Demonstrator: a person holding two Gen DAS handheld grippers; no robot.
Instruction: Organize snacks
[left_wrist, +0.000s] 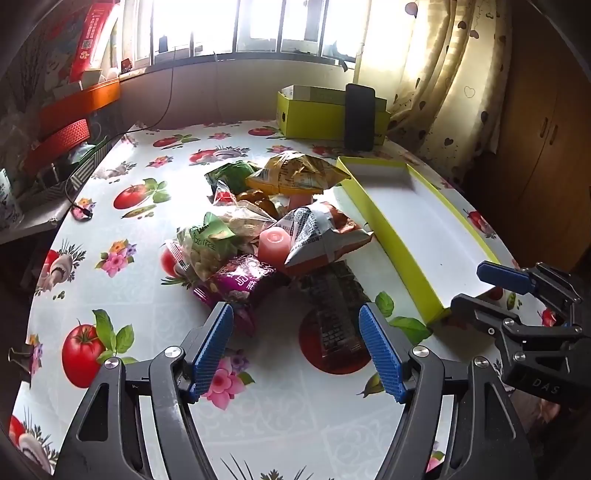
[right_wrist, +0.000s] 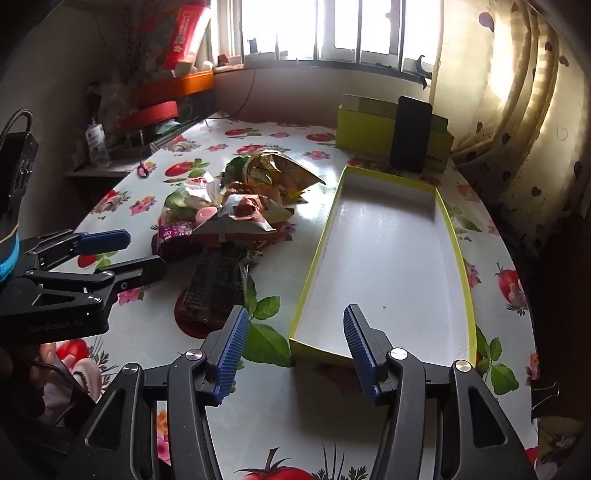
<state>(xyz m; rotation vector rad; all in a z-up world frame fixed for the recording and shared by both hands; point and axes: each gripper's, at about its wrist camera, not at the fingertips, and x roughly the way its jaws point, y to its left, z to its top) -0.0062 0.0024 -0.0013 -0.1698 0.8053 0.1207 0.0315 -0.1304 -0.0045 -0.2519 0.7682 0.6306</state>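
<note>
1. Nearest, the left gripper (left_wrist: 297, 347) is held wide open and empty over the dark flat snack packet (left_wrist: 334, 314).
2. Spread and empty too, the right gripper (right_wrist: 293, 350) is poised at the near end of the yellow-rimmed tray (right_wrist: 452, 236).
3. No snack is yet placed; the snack pile (left_wrist: 258, 225) is left of the tray.
4. Next, a descent and squeeze on the packet is probably called for.

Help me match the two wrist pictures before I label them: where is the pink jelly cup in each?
Left wrist: the pink jelly cup is at picture centre, in the snack pile, left of the grey-and-orange bag.
Right wrist: the cup is left of centre, half hidden in the pile.
Shared landmark: the yellow-rimmed tray, right of the pile.
</note>
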